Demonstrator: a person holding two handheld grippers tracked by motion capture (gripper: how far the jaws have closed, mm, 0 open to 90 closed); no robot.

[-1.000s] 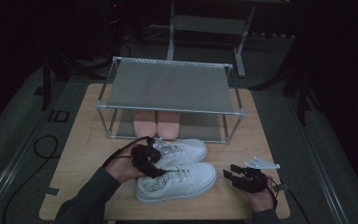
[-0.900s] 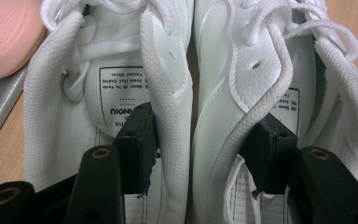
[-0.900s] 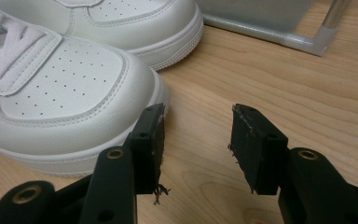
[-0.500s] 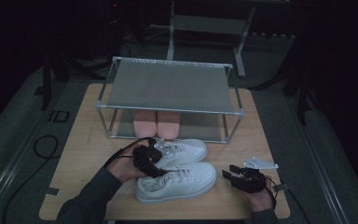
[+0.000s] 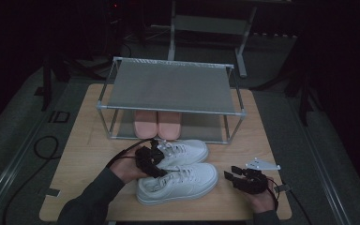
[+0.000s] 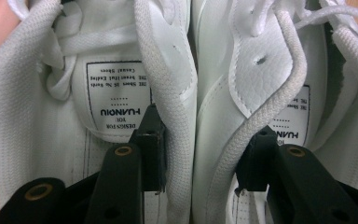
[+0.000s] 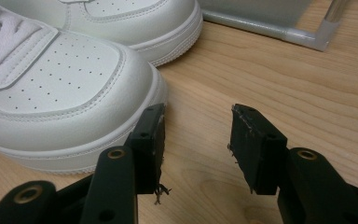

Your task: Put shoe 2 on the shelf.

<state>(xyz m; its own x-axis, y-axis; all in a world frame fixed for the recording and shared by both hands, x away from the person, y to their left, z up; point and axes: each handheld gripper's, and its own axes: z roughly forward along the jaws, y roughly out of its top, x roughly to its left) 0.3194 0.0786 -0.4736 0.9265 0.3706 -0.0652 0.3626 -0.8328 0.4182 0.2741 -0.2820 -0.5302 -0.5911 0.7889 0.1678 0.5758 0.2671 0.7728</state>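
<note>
1. I see a pair of white sneakers side by side on the wooden table (image 5: 79, 140), in front of a two-tier shoe rack (image 5: 168, 86). The far sneaker (image 5: 185, 150) touches the near sneaker (image 5: 178, 183) along their inner sides.
2. A pair of pink slippers (image 5: 157, 124) sits on the rack's lower tier.
3. Left gripper (image 5: 151, 159): at the sneakers' heel end, one jaw down inside each shoe opening. The jaws clamp the two adjoining collars together; the left gripper view shows both printed insole labels.
4. Right gripper (image 5: 236, 178): low over the table just beside the near sneaker's toe. Jaws apart, nothing between them but bare wood; one jaw is close against the toe's sole edge.
</note>
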